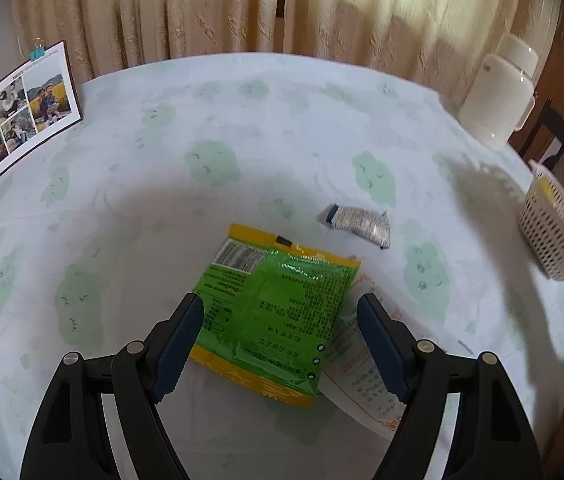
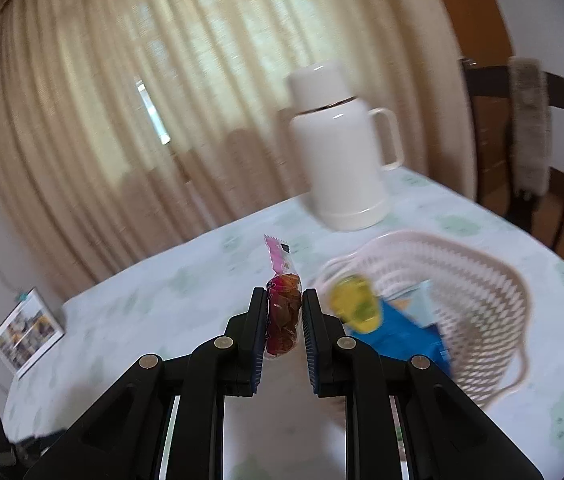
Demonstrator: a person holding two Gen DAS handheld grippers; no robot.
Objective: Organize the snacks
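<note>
Print on the green snack packet (image 1: 270,312) is too blurred to read

Glossy film on the green and yellow snack packet (image 1: 272,312), catching the light, with a sheet of matt printed paper (image 1: 365,368) under its edge. The tablecloth (image 1: 242,120) looks like soft matt cloth, faintly creased. Small white wrapper (image 1: 355,222), crinkled foil-like. Clear shiny plastic on the red snack bag (image 2: 282,320). Perforated plastic basket (image 2: 481,280), smooth white jug (image 2: 341,160) with a sheen, textured fabric curtains (image 2: 102,120).
</note>
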